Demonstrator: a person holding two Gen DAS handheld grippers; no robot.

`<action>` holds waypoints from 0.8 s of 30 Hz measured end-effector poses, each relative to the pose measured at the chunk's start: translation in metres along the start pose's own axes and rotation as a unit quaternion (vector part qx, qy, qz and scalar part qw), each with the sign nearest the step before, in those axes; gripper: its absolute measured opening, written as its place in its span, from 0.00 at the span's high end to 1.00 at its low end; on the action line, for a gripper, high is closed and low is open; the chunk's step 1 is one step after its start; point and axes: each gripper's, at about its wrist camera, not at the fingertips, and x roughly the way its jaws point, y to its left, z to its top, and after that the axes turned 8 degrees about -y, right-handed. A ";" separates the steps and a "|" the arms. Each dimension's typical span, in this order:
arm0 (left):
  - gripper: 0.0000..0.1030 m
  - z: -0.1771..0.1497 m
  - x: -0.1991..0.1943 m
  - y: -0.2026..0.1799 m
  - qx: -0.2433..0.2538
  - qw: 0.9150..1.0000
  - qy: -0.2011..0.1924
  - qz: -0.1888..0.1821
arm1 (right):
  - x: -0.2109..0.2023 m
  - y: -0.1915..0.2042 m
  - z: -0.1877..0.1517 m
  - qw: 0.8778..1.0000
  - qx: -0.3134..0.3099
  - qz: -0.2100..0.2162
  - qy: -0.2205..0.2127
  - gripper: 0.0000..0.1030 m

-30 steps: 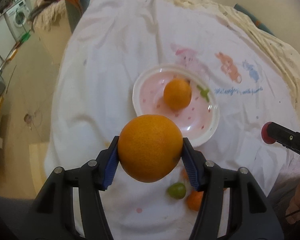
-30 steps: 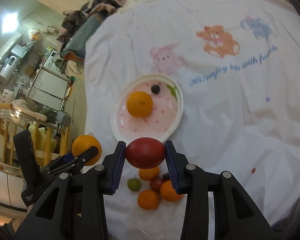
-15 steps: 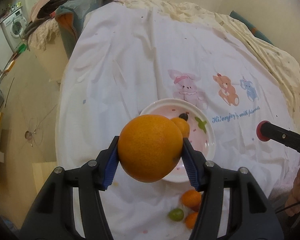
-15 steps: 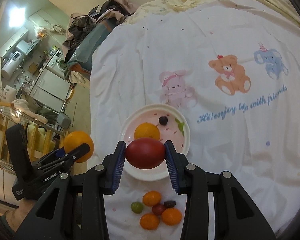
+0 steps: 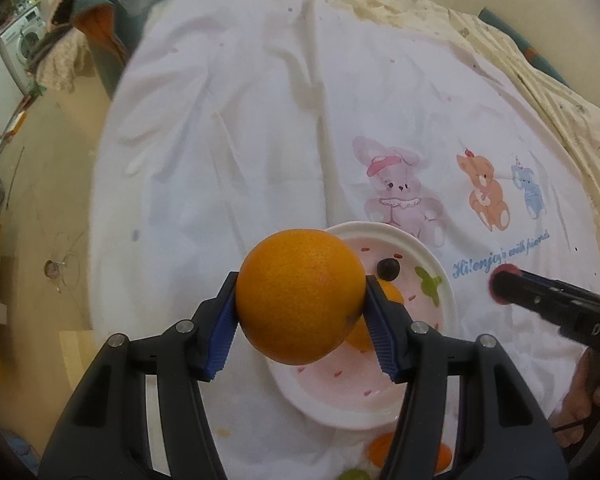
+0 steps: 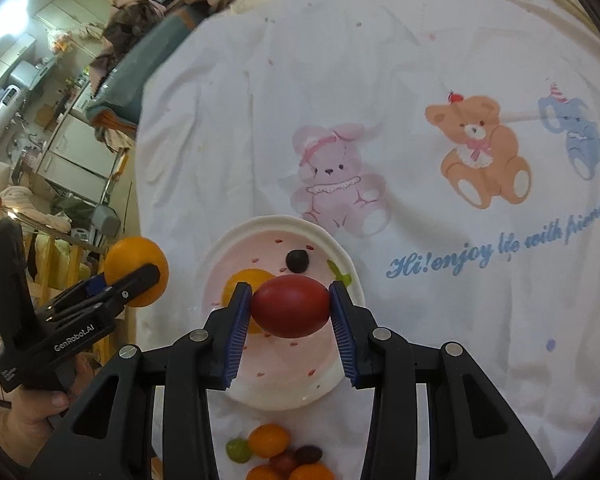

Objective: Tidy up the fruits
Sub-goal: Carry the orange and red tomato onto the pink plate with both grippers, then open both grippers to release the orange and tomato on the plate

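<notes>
- The left gripper (image 5: 300, 312) has its jaws pinching a big orange (image 5: 300, 296), held in the air above the near-left edge of the plate (image 5: 440, 264).
- The right gripper (image 6: 290, 308) has its jaws pinching a dark red oval fruit (image 6: 290, 306) (a plum or tomato, hard to tell which), also in the air over the plate's near half.
- The plate is white with a pink inside and small red flecks; it rests on a white sheet (image 6: 260, 120) printed with a pink rabbit, a brown bear and a blue elephant.
- On the plate lie a smaller orange (image 6: 246, 280), partly hidden behind the right gripper's left jaw, and a small dark round fruit (image 6: 297, 260) toward the plate's far side.
- Just beyond the plate's near rim, on the sheet, sits a cluster of small fruit (image 6: 284, 456): orange ones, a green one, dark red ones, touching one another.
- In the right wrist view the left gripper (image 6: 136, 276) shows to the left of the plate, with a hand (image 6: 32, 412) around its handle.
- In the left wrist view the right gripper's tip shows to the right of the plate, red fruit at its end.
</notes>
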 end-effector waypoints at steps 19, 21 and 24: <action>0.46 -0.010 0.056 0.005 -0.043 0.997 0.051 -0.045 | 0.069 -0.020 -0.012 0.998 0.010 0.002 0.060 0.59; 0.45 -0.010 0.059 0.007 -0.046 0.997 0.053 -0.042 | 0.071 -0.020 -0.012 0.998 0.011 0.002 0.062 0.59; 0.45 -0.011 0.061 0.009 -0.044 0.997 0.054 -0.042 | 0.072 -0.021 -0.013 0.998 0.014 0.008 0.062 0.58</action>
